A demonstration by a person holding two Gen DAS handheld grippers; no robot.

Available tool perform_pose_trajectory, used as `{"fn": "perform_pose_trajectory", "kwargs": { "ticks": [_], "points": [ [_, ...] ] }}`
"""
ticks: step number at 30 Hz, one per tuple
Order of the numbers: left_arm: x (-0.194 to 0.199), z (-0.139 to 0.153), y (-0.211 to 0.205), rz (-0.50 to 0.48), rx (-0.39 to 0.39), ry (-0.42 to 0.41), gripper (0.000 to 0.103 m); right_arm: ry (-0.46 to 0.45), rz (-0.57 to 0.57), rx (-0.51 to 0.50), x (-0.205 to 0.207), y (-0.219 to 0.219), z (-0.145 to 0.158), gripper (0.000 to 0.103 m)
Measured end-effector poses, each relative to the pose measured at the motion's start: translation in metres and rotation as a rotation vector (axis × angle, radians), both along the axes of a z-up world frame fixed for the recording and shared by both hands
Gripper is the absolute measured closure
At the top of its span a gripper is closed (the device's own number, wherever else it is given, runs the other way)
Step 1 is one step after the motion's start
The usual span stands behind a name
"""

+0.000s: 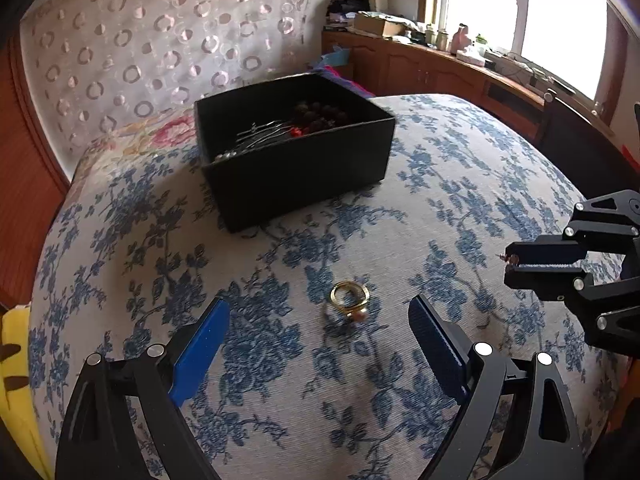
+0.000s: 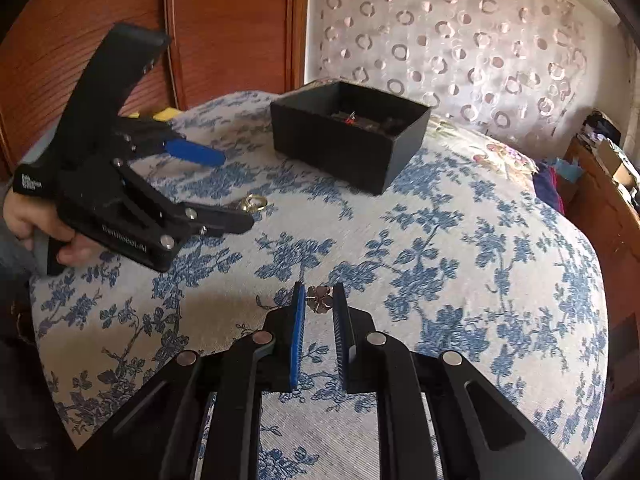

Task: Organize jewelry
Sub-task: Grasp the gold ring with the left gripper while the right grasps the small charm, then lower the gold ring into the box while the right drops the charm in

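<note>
Overall, a bed [image 1: 460, 184] covered in blue-floral fabric was seen filling both views. A black open box [image 1: 294, 148] was set on it toward the headboard, with dark beads and silver pieces piled inside. The left gripper [image 1: 320, 320] was held by a hand [image 2: 36, 220] low over the fabric, jaws spread wide, nothing gripped. A gold ring [image 1: 350, 300] was seen lying flat on the cover between those spread fingers, touched by neither; it was well short of the box. The right gripper [image 2: 320, 300] was held nearby to the right, jaws drawn almost together. A small flower-shaped piece [image 2: 320, 298] was pinched at their tips, metallic with a pinkish tint, and pads were seen against both its sides.
</note>
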State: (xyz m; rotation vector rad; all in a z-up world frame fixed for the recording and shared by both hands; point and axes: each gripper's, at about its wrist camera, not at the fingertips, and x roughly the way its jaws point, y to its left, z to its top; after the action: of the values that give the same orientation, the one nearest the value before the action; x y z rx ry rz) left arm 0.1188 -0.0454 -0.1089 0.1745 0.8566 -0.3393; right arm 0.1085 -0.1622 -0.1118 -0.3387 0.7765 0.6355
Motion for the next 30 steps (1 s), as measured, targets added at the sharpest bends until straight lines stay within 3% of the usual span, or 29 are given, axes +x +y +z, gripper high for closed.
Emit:
{"fn": "perform_pose_trajectory", "kwargs": {
  "ticks": [2, 3, 9, 13, 16, 23, 30],
  "points": [
    [-0.001, 0.002, -0.005, -0.013, 0.000, -0.008, 0.020, -0.009, -0.005, 0.008, -0.002, -0.004, 0.004, 0.088],
    [0.000, 0.003, -0.007, -0.018, 0.002, -0.008, 0.028, -0.011, -0.006, 0.011, -0.003, -0.005, 0.005, 0.088],
    [0.001, -0.001, -0.016, -0.042, 0.005, 0.007, 0.056, -0.024, -0.018, 0.027, -0.003, -0.011, 0.011, 0.088],
    [0.002, -0.001, -0.015, -0.038, 0.001, -0.001, 0.065, -0.028, -0.019, 0.030, -0.003, -0.012, 0.013, 0.088],
    [0.002, -0.001, -0.014, -0.042, -0.001, -0.004, 0.083, -0.031, -0.019, 0.032, -0.004, -0.013, 0.015, 0.088],
    [-0.003, 0.000, -0.006, -0.021, -0.015, -0.011, 0.084, -0.037, -0.021, 0.042, -0.005, -0.014, 0.019, 0.088],
    [-0.003, 0.022, 0.006, 0.010, -0.056, -0.065, 0.084, -0.056, -0.005, 0.061, 0.010, -0.007, 0.033, 0.088]
  ]
}}
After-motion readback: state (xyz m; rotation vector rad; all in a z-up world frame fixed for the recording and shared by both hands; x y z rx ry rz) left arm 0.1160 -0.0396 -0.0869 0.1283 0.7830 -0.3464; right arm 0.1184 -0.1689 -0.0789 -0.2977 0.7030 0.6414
